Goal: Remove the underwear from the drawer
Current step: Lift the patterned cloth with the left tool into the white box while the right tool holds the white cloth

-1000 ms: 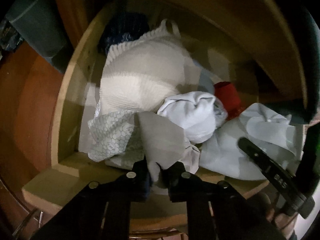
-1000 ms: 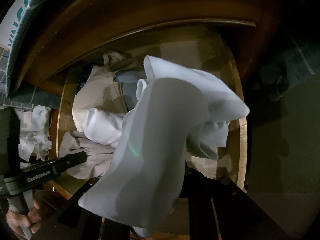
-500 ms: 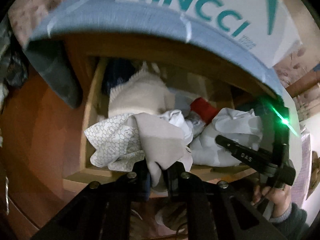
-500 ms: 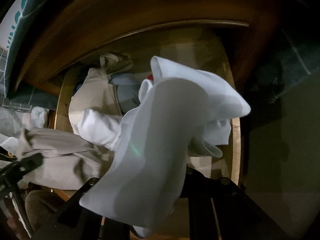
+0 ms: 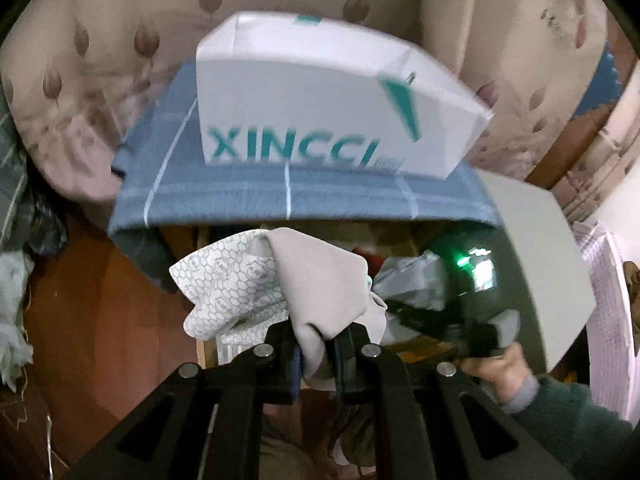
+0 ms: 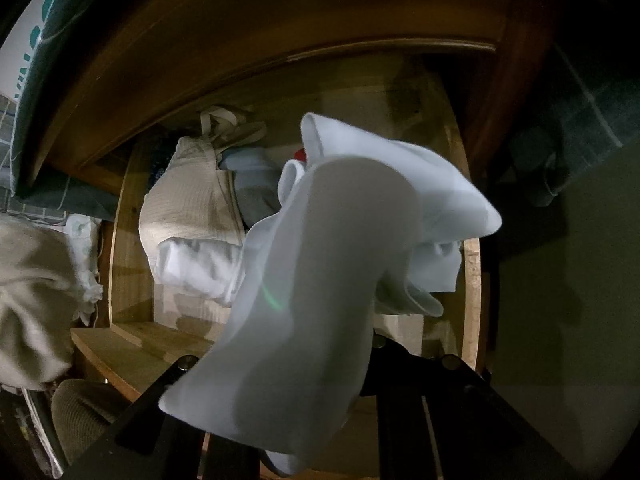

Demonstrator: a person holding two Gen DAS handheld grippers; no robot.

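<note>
Two garments hang from my grippers. My left gripper (image 5: 316,354) pinches a grey and honeycomb-print underwear (image 5: 280,280) between its pressed fingers (image 5: 348,360); the cloth bunches up just beyond the tips, in front of the white box (image 5: 320,120) on the blue cloth (image 5: 240,196). My right gripper (image 6: 280,420) is clamped on a pale blue underwear (image 6: 320,260), which drapes over its fingers and hides them, above the near right part of the open drawer (image 6: 472,280).

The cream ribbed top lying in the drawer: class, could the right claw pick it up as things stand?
Probably not yet. The right claw is shut on a white garment that drapes in front of it. The ribbed top lies uncovered in the drawer, so the way seems free once that garment is let go.
</note>
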